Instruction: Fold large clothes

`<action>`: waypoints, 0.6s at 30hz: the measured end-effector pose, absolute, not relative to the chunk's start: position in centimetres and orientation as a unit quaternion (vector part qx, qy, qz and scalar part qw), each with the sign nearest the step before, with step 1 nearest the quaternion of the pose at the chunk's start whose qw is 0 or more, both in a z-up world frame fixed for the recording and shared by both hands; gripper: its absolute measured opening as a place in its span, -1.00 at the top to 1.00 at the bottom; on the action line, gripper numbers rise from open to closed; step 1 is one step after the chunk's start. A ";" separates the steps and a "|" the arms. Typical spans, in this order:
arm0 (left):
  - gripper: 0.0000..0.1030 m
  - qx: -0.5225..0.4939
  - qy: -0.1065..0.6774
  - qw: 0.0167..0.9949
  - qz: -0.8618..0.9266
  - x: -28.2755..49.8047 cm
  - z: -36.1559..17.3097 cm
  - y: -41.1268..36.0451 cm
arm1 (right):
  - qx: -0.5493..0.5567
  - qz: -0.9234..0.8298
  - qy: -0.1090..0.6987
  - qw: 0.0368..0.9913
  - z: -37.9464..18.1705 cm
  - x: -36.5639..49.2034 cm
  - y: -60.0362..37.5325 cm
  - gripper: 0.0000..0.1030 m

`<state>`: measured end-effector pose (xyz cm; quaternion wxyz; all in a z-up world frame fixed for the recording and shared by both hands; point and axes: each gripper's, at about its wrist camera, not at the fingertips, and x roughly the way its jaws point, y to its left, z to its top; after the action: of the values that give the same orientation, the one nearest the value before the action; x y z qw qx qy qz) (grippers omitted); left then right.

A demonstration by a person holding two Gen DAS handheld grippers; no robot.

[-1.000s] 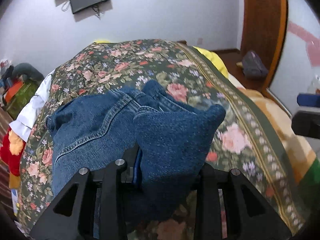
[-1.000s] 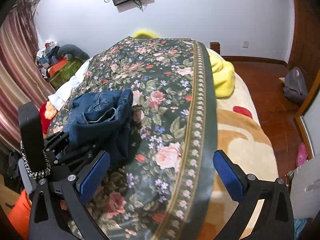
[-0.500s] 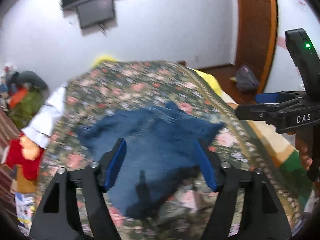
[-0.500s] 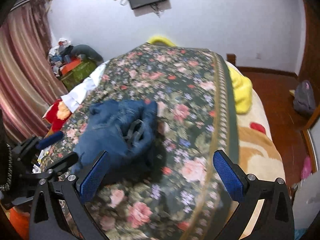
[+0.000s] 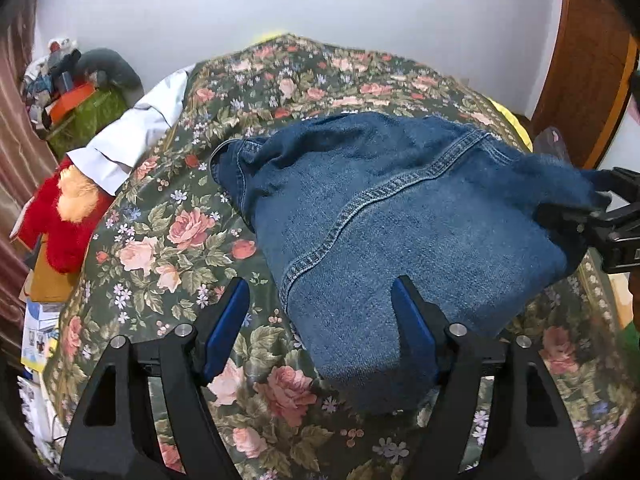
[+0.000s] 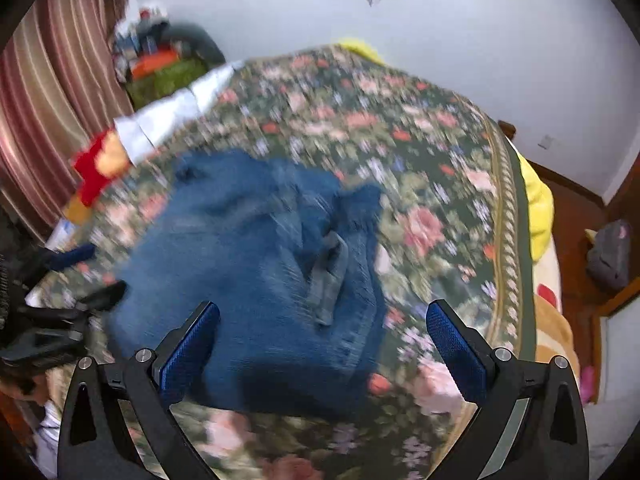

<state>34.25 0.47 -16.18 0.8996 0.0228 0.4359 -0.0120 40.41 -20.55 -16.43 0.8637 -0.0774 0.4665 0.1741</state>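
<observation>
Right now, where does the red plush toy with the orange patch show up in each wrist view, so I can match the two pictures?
Left wrist view: the red plush toy with the orange patch lies at the left edge, just off the floral bedspread, below the white cloth.
Right wrist view: it sits upper left, blurred, beside the striped curtain.
Shared landmark: the blue denim garment mid-bed, to the toy's right in both.

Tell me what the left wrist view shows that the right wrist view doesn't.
Left wrist only: sharp stitched seams across the jeans, and the right hand-held gripper at the frame's right edge. Right wrist only: the striped curtain, yellow bedding and the bag on the floor. Both: the jeans on the floral bedspread, the red plush toy.
</observation>
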 end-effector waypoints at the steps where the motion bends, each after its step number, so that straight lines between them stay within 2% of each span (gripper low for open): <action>1: -0.54 0.028 0.433 0.901 -0.013 33.8 -16.4 0.3 | -0.076 0.176 0.471 0.861 -17.0 40.3 -21.1 -0.99; 9: -0.57 0.020 0.429 0.903 -0.019 32.6 -17.6 -0.5 | -0.034 0.178 0.510 0.841 -19.6 38.9 -24.3 -0.99; 14: -0.55 0.011 0.446 0.895 -0.023 32.8 -16.6 0.8 | -0.071 0.168 0.481 0.858 -17.2 37.9 -24.3 -0.99; 18: -0.55 0.045 0.439 0.897 -0.003 32.6 -15.6 2.0 | -0.074 0.167 0.451 0.874 -14.4 37.8 -24.1 -0.99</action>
<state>32.58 2.05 -15.58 0.8974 0.0448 0.4390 -0.0025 37.83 -24.09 -14.43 0.8735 -0.0736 0.4512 0.1674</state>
